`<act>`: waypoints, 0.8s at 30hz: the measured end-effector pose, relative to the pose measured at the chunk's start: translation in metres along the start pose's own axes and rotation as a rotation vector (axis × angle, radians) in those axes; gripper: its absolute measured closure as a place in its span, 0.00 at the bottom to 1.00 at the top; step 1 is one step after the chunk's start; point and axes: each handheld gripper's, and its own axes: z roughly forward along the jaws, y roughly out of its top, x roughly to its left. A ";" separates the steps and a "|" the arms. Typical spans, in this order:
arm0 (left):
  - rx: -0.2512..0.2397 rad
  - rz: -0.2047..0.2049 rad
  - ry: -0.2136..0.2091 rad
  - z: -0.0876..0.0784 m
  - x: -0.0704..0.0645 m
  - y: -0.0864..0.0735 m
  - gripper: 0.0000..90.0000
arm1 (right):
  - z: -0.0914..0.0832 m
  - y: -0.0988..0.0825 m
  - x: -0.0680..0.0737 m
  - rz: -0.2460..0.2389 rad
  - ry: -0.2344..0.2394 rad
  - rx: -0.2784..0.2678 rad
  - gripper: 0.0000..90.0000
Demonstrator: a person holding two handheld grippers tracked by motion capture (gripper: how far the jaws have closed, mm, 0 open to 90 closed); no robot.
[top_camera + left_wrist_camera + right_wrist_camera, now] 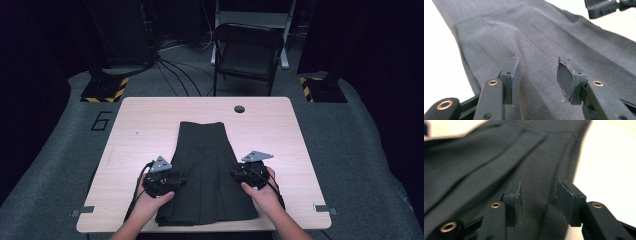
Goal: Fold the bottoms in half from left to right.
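Note:
A dark grey pleated skirt (205, 170) lies flat on the light wooden table (145, 125), waistband away from me and hem at the near edge. My left gripper (176, 179) rests at the skirt's left side, jaws open over the cloth (537, 45) with nothing between the pads (565, 77). My right gripper (236, 175) sits at the skirt's right side, also open, its pads (566, 197) just above the fabric (499, 157) near the right border. The other gripper (604, 7) shows at the top right of the left gripper view.
A round cable hole (239, 109) sits near the table's far edge. Behind the table stands a black folding chair (248, 50). Cables run across the grey floor, and yellow-black striped stand bases (105, 89) flank the table. Bare tabletop (609, 157) lies right of the skirt.

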 end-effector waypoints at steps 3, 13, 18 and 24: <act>-0.023 -0.014 0.011 -0.010 0.007 0.000 0.59 | -0.006 0.000 0.007 -0.019 0.029 -0.018 0.58; 0.059 -0.030 -0.011 0.014 0.013 -0.020 0.57 | -0.001 -0.011 0.003 0.010 0.031 -0.016 0.56; 0.116 0.029 -0.022 0.032 0.000 -0.024 0.56 | 0.008 -0.020 0.004 0.003 0.027 0.005 0.55; 0.145 0.066 -0.006 0.043 -0.006 -0.028 0.52 | 0.016 -0.025 0.008 -0.014 0.040 0.035 0.53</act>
